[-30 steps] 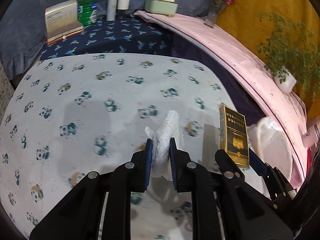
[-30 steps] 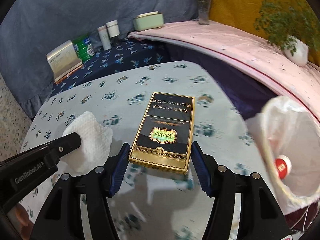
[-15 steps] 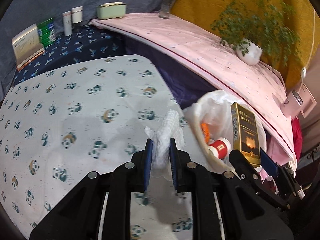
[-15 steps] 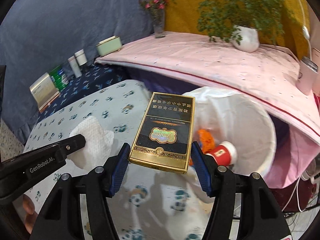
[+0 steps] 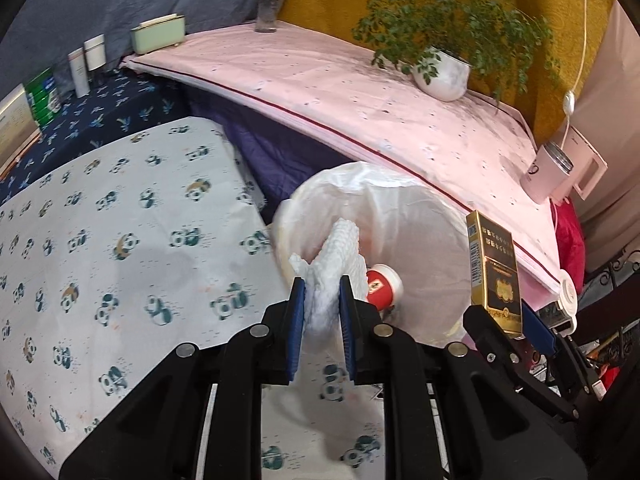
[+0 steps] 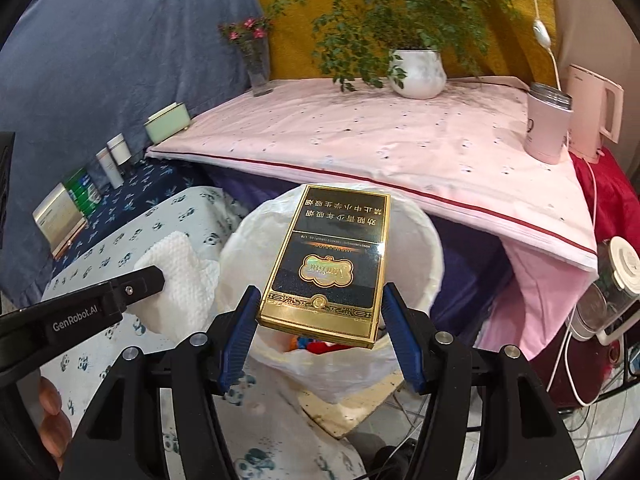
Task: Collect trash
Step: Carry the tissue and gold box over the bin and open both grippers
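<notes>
My left gripper is shut on a crumpled white tissue and holds it over the near rim of a trash bin lined with a white bag. My right gripper is shut on a black and gold cigarette box and holds it above the same bin. The box also shows in the left wrist view, the tissue in the right wrist view. A red and white cup lies inside the bin.
The bin stands off the right edge of a panda-print bed. Behind it is a pink-covered shelf with a potted plant, a vase, a pink tumbler and a kettle. Bottles and boxes stand at the back left.
Both grippers have swung right from over the bed to the bin, carrying the tissue and the box. The bin now lies directly under both.
</notes>
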The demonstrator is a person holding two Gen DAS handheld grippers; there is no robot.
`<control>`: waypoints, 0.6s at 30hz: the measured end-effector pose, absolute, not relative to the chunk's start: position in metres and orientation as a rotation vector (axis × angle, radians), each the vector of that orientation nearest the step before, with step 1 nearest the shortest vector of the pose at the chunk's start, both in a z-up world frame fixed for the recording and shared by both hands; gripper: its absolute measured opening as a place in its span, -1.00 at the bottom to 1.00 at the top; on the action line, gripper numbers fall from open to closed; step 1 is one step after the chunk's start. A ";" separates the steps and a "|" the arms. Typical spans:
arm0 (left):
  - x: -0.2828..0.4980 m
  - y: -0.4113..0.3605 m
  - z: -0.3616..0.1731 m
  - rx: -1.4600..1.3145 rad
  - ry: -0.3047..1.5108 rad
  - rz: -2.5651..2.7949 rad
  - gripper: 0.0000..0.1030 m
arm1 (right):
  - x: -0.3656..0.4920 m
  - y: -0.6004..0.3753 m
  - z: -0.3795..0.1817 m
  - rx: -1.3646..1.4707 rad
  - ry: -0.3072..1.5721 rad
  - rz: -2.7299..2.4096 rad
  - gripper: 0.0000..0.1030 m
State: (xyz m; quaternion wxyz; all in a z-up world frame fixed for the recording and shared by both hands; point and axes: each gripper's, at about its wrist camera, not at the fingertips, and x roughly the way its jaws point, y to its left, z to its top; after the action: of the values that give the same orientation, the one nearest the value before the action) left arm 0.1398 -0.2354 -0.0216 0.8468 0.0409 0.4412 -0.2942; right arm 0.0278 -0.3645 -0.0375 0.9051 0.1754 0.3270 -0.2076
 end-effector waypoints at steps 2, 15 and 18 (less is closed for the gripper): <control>0.138 -0.247 -0.021 0.092 0.932 -0.641 -0.68 | 0.021 -0.372 -0.038 0.368 0.672 -0.439 0.15; 0.144 -0.292 -0.025 0.114 0.952 -0.695 -0.62 | 0.016 -0.395 -0.040 0.372 0.669 -0.466 0.15; 0.153 -0.291 -0.028 0.097 0.964 -0.686 -0.42 | 0.020 -0.397 -0.041 0.368 0.668 -0.463 0.15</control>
State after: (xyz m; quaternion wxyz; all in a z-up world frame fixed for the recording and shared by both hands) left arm 0.1530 -0.2909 -0.0278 0.8291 0.0457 0.4540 -0.3230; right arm 0.0198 -0.3966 -0.0407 0.9021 0.1779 0.3232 -0.2238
